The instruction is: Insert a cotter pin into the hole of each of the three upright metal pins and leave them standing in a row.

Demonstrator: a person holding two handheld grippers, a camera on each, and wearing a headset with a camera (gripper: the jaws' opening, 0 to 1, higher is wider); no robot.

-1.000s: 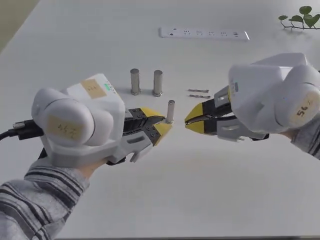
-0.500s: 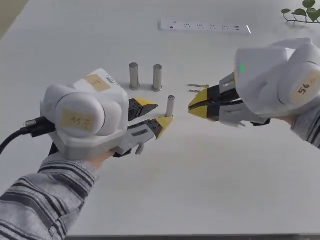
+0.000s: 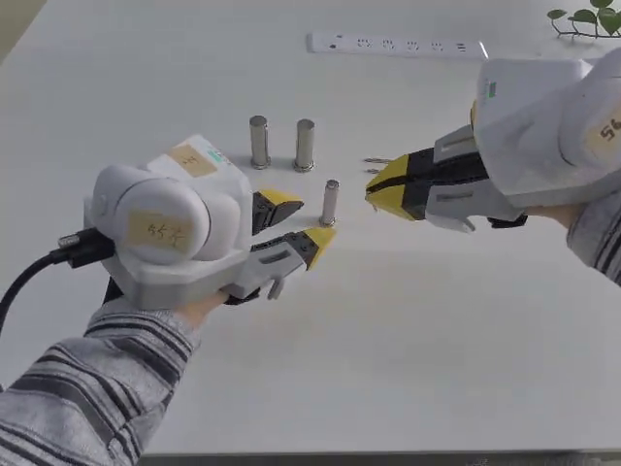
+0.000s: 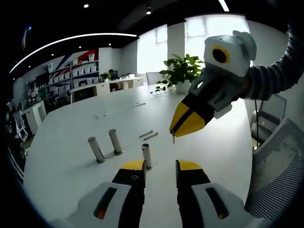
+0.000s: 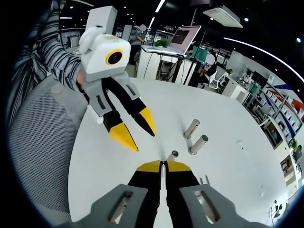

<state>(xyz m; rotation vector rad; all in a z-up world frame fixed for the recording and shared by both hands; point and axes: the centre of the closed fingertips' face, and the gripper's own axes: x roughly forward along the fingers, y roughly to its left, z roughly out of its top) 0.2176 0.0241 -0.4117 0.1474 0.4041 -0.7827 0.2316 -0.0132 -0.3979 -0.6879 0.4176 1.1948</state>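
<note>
Pinning of the smallest upright is in hand, I judge. Head view: left tongs [image 3: 307,219] spread, small metal pin [image 3: 330,201] standing on the surface [image 3: 388,330] just off their tips; right tongs [image 3: 374,194] face it from the other side. Left gripper view: that pin stands just ahead of the parted jaws, untouched. Right gripper view: right tongs clenched on a thin cotter pin [image 5: 163,172]. Next: steady the small metal pin, then line the cotter pin up with its hole.
</note>
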